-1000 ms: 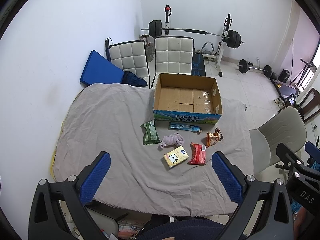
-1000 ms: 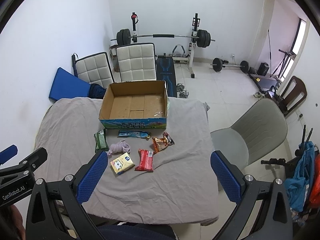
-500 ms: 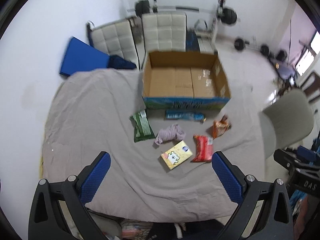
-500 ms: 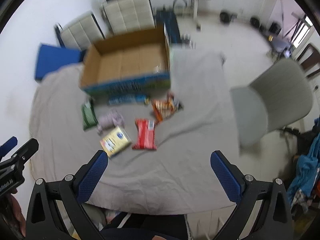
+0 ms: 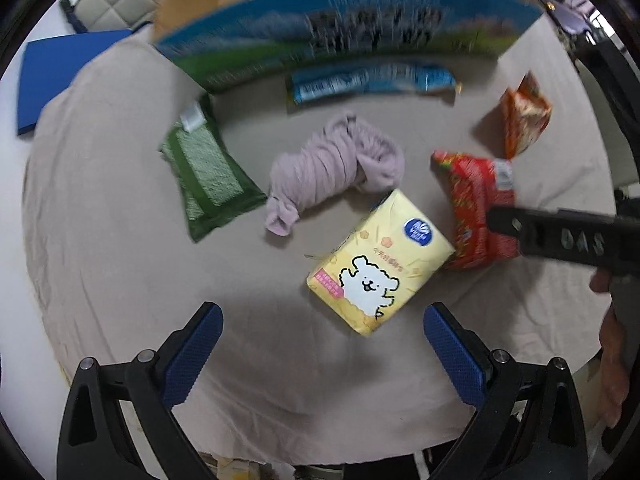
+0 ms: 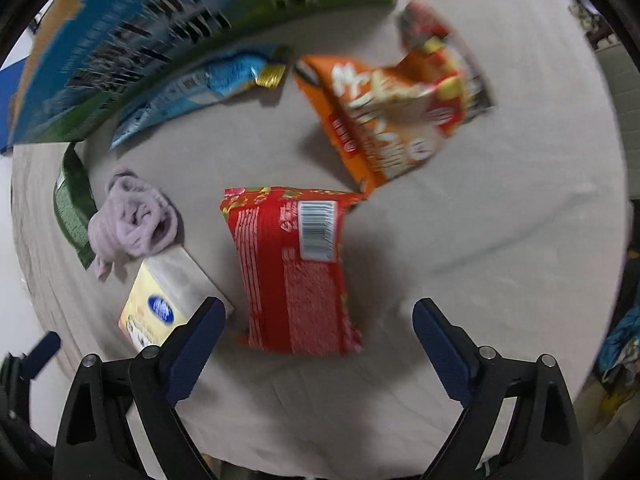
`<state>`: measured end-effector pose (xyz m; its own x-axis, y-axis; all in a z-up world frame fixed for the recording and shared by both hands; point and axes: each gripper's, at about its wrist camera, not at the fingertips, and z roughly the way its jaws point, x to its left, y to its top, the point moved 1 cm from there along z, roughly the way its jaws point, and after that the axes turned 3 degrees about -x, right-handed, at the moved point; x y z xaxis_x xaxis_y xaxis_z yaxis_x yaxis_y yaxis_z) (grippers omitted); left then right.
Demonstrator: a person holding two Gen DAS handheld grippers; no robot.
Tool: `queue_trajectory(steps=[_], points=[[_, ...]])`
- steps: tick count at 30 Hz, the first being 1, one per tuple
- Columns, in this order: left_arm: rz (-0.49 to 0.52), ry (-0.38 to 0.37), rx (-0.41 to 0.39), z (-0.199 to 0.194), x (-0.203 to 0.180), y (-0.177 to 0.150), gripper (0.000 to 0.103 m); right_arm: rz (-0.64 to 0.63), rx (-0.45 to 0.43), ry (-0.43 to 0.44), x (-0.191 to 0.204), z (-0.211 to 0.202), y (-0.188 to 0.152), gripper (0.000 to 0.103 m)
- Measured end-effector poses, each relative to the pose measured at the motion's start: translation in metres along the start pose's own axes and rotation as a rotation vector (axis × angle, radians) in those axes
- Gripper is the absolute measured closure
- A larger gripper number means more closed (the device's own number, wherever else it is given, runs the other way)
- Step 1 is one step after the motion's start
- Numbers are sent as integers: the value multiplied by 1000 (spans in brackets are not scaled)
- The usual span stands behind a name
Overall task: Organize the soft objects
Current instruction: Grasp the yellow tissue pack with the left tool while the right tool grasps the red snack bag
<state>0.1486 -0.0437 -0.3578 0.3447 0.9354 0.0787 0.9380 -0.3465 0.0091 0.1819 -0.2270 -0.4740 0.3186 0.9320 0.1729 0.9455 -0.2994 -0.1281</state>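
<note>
Left wrist: ribbed lilac cloth [image 5: 334,164] touches glossy yellow pack [image 5: 380,264].

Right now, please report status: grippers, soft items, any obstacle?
Left gripper open above yellow tissue pack. Right gripper open above red snack pack. Nothing held; purple cloth on table. No obstacle seen.

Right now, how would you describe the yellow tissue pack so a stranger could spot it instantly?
Start at the big cardboard box on the grey cloth. In front of it, the yellow tissue pack lies between the lilac towel and the red snack bag. It alone shows a white cartoon dog.
</note>
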Motion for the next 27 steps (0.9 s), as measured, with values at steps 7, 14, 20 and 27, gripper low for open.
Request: queue_trajectory(steps=[7, 14, 20, 27], points=[[112, -44, 57, 29, -22, 4, 0, -21, 76, -36, -1, 29, 2, 51], [237, -48, 139, 67, -53, 11, 4, -44, 111, -109, -29, 39, -7, 50], [-25, -71, 218, 81, -39, 5, 29, -19, 139, -96, -30, 58, -20, 51], [-368, -222, 247, 98, -30, -35, 33, -20, 167, -62, -28, 75, -33, 49]])
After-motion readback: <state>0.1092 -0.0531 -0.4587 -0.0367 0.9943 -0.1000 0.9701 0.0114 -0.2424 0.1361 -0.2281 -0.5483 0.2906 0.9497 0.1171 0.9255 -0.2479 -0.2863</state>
